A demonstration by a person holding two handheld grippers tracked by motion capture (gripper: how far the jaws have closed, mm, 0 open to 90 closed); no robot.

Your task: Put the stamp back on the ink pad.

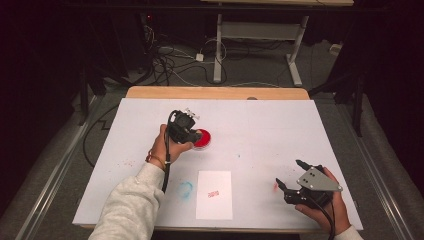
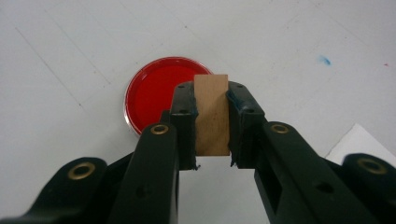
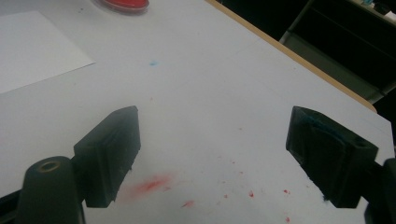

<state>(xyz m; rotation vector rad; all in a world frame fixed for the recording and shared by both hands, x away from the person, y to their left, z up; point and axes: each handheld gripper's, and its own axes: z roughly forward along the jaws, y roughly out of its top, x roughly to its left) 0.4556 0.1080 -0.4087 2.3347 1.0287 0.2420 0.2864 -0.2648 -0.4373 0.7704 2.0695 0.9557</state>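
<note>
1. Here a wooden stamp block point(image 2: 211, 114) is pinched between the jaws of the left gripper point(image 1: 183, 125), seen upright in the left gripper view.
2. The block is held just above the red ink pad point(image 2: 159, 91), a round dish lying on the white counter point(image 1: 265, 130); whether the two touch cannot be told.
3. The step in hand is judged to be the inking of the stamp.
4. A white sheet of paper point(image 1: 214, 195) is seen nearer the person, already marked with a small red print point(image 1: 213, 193).
5. The right gripper point(image 1: 290, 175) is held low over the counter well to the right, its jaws spread with nothing between them.
6. Next, a straight press into the ink is likely called for, then a carry to the paper with the block kept level.
</note>
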